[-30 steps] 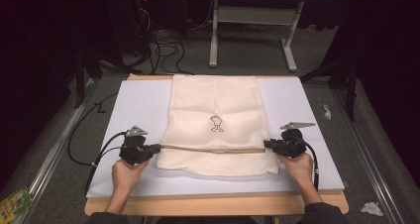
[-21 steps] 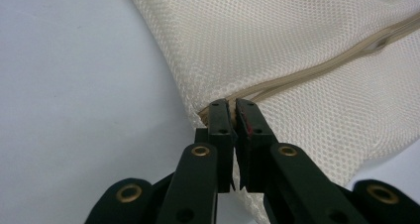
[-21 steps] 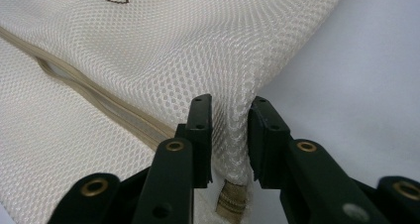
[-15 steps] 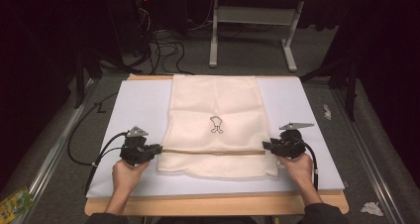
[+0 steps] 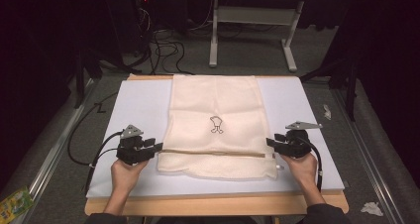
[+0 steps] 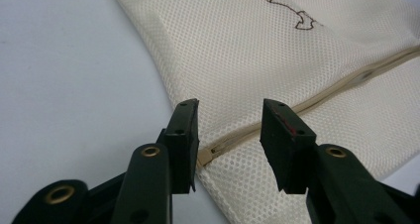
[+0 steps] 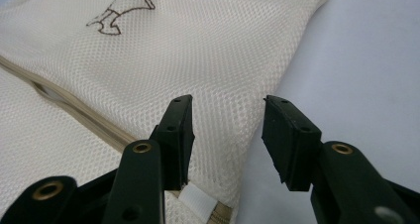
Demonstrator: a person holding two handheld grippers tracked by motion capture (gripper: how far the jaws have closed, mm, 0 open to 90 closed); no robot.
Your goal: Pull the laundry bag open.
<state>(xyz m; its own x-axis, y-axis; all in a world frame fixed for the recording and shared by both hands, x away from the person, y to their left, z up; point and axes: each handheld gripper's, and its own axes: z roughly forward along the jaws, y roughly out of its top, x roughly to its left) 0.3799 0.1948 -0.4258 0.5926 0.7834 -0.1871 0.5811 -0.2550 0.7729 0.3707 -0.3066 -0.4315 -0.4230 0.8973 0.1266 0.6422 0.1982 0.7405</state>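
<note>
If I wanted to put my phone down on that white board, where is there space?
The white board is bare in two strips: left of the mesh bag, and right of it. A narrower strip runs along the near edge, below the bag. The near corners are crowded: the left tool and right tool, jaws just opened, sit at the bag's zip ends.

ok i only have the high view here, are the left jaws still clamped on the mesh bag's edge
Observer: No. The left gripper has just been opening; its jaws stand apart, the mesh bag lying loose between them.
Operator: what's between them exactly
Observer: The end of the tan zipper at the bag's edge.
Operator: and the right one
Observer: The right gripper has been opening too, jaws apart over the bag's side edge, with a small white tab beneath.
</note>
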